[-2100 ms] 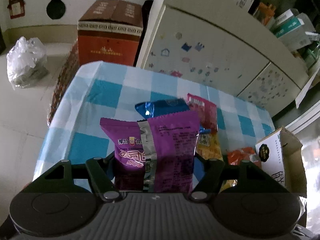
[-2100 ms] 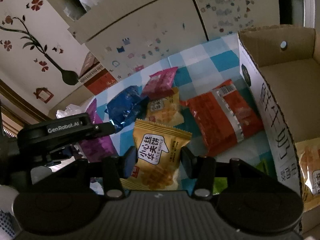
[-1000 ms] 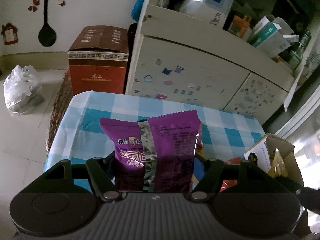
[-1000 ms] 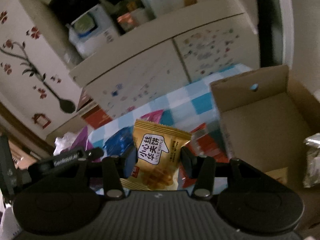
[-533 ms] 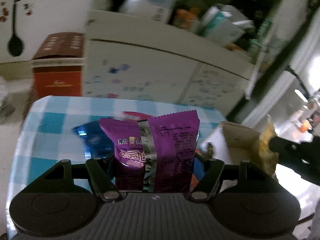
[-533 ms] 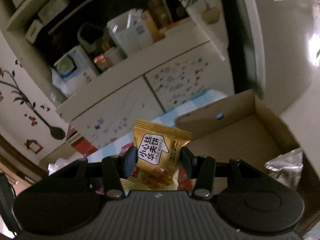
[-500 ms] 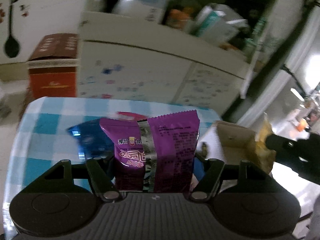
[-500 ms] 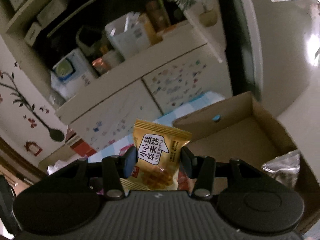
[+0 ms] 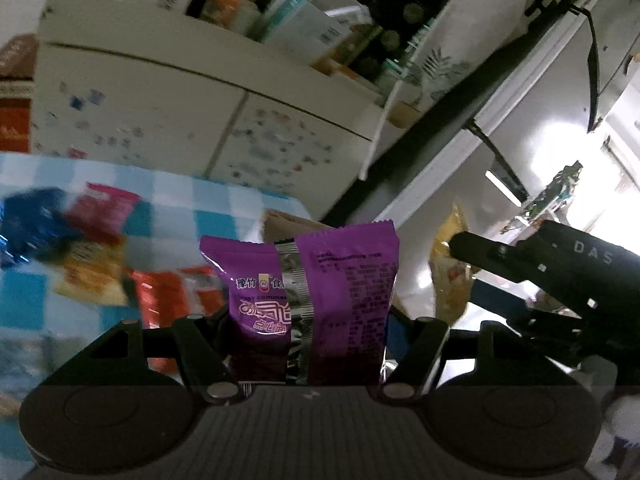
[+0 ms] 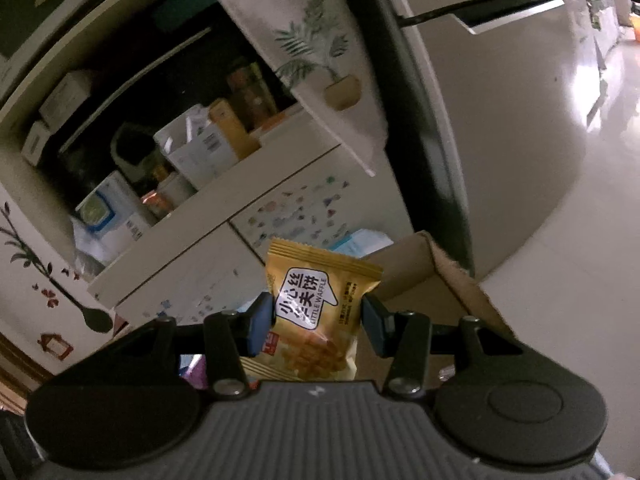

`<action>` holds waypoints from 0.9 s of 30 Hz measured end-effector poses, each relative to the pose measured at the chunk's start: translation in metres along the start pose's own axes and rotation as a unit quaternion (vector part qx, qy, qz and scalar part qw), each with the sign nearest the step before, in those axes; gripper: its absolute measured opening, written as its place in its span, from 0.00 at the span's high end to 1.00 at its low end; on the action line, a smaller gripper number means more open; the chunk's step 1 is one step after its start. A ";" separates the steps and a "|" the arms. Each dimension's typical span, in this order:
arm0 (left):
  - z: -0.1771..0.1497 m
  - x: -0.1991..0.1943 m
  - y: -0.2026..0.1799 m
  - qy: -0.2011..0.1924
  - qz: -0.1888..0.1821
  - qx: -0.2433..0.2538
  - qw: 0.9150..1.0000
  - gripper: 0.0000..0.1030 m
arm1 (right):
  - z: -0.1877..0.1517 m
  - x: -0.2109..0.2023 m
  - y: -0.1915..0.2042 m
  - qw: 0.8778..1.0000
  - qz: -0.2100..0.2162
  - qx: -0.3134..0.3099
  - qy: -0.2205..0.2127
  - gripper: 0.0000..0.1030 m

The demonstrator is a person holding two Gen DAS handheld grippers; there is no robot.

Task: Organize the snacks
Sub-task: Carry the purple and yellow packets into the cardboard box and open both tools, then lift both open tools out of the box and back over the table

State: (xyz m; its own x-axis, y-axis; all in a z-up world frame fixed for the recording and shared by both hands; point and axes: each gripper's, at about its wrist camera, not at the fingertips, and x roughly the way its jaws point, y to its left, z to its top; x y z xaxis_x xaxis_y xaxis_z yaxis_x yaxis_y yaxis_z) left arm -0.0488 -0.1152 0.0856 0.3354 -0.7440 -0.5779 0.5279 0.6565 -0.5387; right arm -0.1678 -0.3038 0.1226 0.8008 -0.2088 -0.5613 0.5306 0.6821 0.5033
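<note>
My left gripper (image 9: pixel 310 320) is shut on a purple snack packet (image 9: pixel 340 280), which stands upright between its fingers above the right end of the blue-checked table (image 9: pixel 224 208). My right gripper (image 10: pixel 318 320) is shut on a yellow waffle packet (image 10: pixel 316 308), held upright in front of an open cardboard box (image 10: pixel 444 280). In the left wrist view, that gripper's black body (image 9: pixel 560 272) reaches in from the right with the yellow packet (image 9: pixel 448 264) at its tip. The box's rim (image 9: pixel 288 222) shows just behind the purple packet.
Blue (image 9: pixel 28 220), pink (image 9: pixel 104 208), yellow (image 9: pixel 92 272) and orange-red (image 9: pixel 160 288) packets lie blurred on the table's left part. A white cabinet (image 9: pixel 160 120) with crowded open shelves stands behind the table. A pale fridge (image 10: pixel 500 120) and shiny floor (image 10: pixel 580 240) are to the right.
Both views have swung right and tilted up, away from the table's middle toward the box. My right gripper with its yellow packet has come further into the left wrist view. Both grips are unchanged.
</note>
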 end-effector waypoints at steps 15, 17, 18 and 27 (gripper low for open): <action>-0.023 0.039 -0.047 0.039 0.009 0.054 0.998 0.27 | 0.009 0.002 -0.031 0.998 -0.024 0.053 0.003 0.51; -0.024 0.041 -0.049 0.038 0.011 0.058 0.998 0.24 | 0.010 0.004 -0.036 0.997 -0.026 0.068 0.005 0.49; -0.024 0.041 -0.049 0.037 0.009 0.057 0.998 0.21 | 0.010 0.004 -0.038 0.997 -0.025 0.077 0.005 0.49; -0.012 0.024 -0.047 0.019 0.027 0.062 0.997 0.05 | 0.012 0.003 -0.043 0.995 -0.011 0.102 0.000 0.34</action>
State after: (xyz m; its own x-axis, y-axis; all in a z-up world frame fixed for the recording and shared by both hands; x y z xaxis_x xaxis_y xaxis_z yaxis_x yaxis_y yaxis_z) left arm -0.0750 -0.1626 0.0892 0.3376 -0.7006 -0.6287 0.6034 0.6737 -0.4267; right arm -0.1849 -0.3422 0.1077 0.7878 -0.2223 -0.5743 0.5941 0.5203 0.6135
